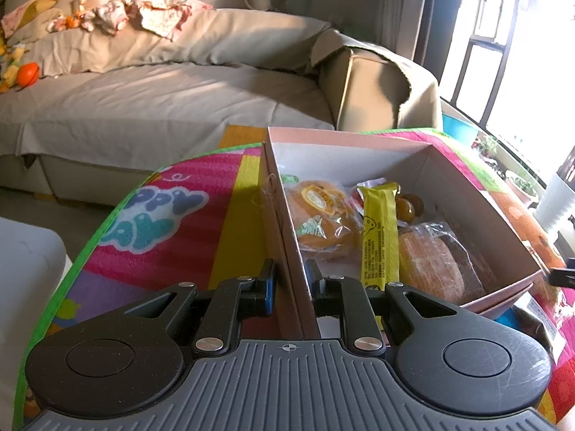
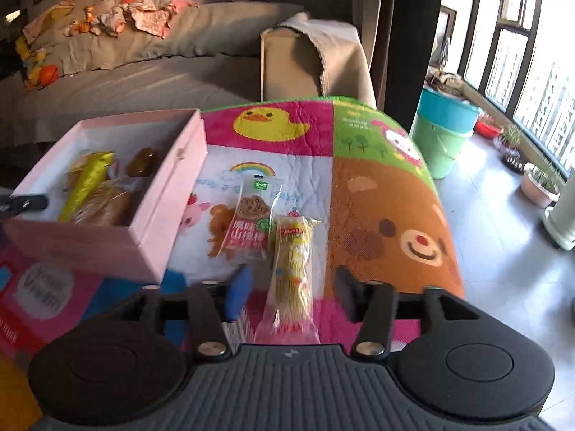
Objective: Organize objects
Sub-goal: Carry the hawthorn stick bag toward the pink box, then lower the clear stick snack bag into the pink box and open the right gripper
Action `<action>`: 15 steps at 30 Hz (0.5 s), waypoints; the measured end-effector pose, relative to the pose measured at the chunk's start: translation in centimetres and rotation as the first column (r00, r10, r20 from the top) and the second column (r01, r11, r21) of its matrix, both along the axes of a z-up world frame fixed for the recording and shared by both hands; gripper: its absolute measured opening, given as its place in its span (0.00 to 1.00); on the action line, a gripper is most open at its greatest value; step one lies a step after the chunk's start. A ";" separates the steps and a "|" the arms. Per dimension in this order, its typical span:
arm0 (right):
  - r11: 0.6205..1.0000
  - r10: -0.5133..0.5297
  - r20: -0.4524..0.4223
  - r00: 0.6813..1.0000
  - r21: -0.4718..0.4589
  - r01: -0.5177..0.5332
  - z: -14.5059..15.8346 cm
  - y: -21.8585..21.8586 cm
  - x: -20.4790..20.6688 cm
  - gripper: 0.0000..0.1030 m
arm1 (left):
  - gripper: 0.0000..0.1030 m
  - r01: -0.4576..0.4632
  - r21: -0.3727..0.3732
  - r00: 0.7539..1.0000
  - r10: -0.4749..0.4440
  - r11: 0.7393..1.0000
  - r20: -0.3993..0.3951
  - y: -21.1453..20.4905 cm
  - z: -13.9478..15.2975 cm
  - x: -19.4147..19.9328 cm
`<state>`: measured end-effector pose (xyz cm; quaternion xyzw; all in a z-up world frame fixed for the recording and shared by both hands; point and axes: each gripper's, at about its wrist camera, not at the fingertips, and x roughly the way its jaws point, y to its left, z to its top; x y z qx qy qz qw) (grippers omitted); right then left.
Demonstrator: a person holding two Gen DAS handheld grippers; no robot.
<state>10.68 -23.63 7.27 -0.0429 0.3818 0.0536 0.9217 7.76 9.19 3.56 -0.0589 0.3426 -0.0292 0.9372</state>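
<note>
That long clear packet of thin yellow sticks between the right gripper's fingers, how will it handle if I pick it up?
The stick packet looks light and fairly stiff along its length. Its glossy film may slip, and thin sticks could snap under a hard squeeze. The right gripper stands open around it.

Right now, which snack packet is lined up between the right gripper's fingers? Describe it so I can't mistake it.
Start at the pink box on the play mat. Two packets lie on the mat just right of it. Yours is the nearer, long clear noodle packet, pale yellow strands with a red-and-yellow label, lying lengthwise between the open right gripper; its neighbour, the pink-labelled packet, is shorter.
</note>
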 end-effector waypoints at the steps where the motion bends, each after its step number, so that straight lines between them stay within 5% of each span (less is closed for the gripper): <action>1: 1.000 -0.009 -0.013 1.000 -0.008 0.009 -0.8 0.1 1.0 0.55 | 0.18 -0.001 0.000 1.000 0.001 1.000 -0.001 0.0 0.0 0.0; 6: 1.000 0.016 -0.078 0.997 0.002 -0.016 -2.3 0.3 1.8 0.28 | 0.18 0.003 0.003 1.000 -0.003 1.000 -0.005 0.0 -0.1 0.2; 15: 0.992 0.107 -0.037 0.994 0.078 -0.104 3.2 1.4 -5.8 0.22 | 0.18 -0.010 -0.007 1.000 0.009 1.000 -0.007 -0.2 -0.1 0.3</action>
